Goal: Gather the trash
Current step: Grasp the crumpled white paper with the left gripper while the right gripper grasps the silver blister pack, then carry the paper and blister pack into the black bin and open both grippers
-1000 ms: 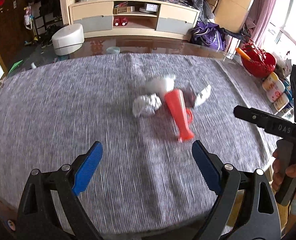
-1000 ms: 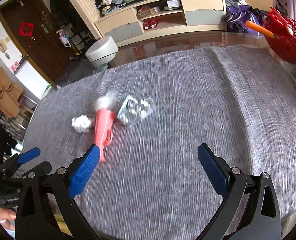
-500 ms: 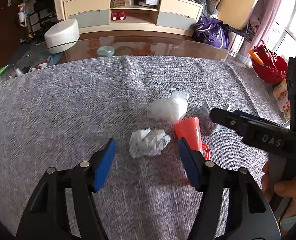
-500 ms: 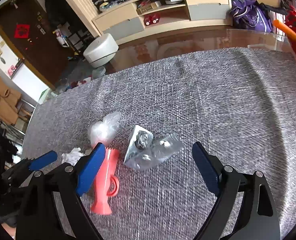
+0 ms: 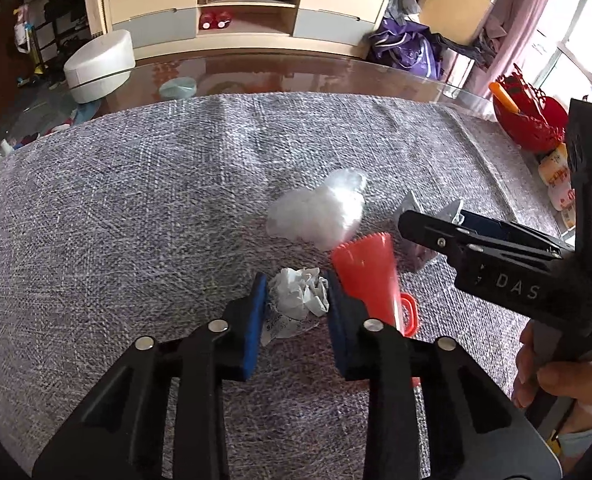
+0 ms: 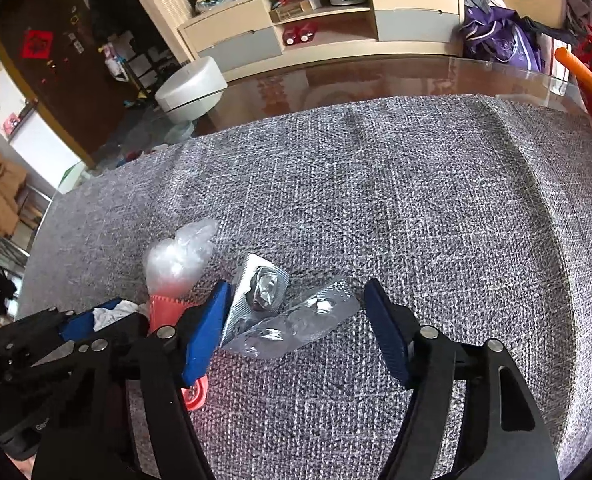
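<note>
A crumpled white paper ball (image 5: pixel 300 294) lies on the grey cloth between the blue pads of my left gripper (image 5: pixel 296 300), which has closed in around it. A red plastic scoop (image 5: pixel 370 276) lies just right of it, with a clear plastic bag (image 5: pixel 320 212) behind. Silver blister packs (image 6: pixel 292 320) lie between the open pads of my right gripper (image 6: pixel 296 320). The right gripper also shows in the left wrist view (image 5: pixel 476 248), over the blister packs.
The grey cloth (image 6: pixel 416 200) covers a glass table. A red basket (image 5: pixel 530 118) and small bottles (image 5: pixel 556 176) stand at the table's right edge. A cabinet (image 5: pixel 248 8) and a white stool (image 5: pixel 98 64) stand beyond the table.
Both grippers have moved down and forward to the trash. The left jaws have narrowed around the paper ball. The right jaws now straddle the blister packs.
</note>
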`<state>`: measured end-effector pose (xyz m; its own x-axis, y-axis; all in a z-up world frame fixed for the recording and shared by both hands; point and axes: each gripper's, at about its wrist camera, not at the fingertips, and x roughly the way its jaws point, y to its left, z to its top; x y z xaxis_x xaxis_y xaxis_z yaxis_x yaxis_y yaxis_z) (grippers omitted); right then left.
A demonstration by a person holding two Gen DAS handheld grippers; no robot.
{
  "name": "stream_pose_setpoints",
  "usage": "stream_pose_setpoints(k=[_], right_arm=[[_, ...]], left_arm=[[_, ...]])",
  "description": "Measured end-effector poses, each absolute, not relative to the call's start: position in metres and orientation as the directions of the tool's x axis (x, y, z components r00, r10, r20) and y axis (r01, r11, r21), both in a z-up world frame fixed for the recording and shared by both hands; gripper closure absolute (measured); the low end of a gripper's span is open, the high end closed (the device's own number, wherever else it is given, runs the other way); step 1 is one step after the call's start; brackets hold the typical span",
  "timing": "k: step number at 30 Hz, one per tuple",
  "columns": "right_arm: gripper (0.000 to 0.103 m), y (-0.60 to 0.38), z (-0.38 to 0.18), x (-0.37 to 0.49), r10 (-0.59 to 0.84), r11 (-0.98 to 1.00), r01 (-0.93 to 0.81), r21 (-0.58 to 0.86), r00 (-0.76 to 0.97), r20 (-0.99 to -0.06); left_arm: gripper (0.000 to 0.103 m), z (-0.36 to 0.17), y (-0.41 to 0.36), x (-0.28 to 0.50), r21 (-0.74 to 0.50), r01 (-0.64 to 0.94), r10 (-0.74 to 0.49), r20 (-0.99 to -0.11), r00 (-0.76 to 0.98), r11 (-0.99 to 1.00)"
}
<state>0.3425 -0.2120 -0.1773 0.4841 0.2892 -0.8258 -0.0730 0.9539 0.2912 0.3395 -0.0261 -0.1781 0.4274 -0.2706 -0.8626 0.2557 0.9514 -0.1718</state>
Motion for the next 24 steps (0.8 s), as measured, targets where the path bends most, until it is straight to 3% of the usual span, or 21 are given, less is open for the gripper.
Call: stream_pose_setpoints(k=[8, 9, 10, 11, 24], right_arm=[[0.042, -0.213, -0.176, 0.337, 0.314, 0.947, -0.093, 0.307, 0.467, -0.826], [0.045, -0.213, -0.176, 0.335, 0.331, 0.941, -0.096, 0.325, 0.461, -0.824], [0.058, -0.212, -0.176, 0.334, 0.349, 0.935, -0.103, 0.340, 0.454, -0.820], [0.059, -0.211, -0.176, 0.332, 0.340, 0.938, -0.102, 0.331, 0.449, -0.826], [0.059, -0.220, -0.118, 0.266, 0.326, 0.945, -0.154, 0.288, 0.525, -0.786]], left_arm=[[0.085, -0.181, -0.030, 0.332, -0.176, 0.275, -0.285, -0.855, 0.433, 0.945], [0.085, -0.179, -0.030, 0.330, -0.178, 0.275, -0.287, -0.853, 0.435, 0.945], [0.086, -0.177, -0.029, 0.327, -0.179, 0.274, -0.288, -0.851, 0.438, 0.945], [0.086, -0.174, -0.028, 0.325, -0.176, 0.271, -0.285, -0.850, 0.443, 0.946], [0.086, -0.110, -0.007, 0.256, -0.160, 0.257, -0.278, -0.798, 0.535, 0.953]])
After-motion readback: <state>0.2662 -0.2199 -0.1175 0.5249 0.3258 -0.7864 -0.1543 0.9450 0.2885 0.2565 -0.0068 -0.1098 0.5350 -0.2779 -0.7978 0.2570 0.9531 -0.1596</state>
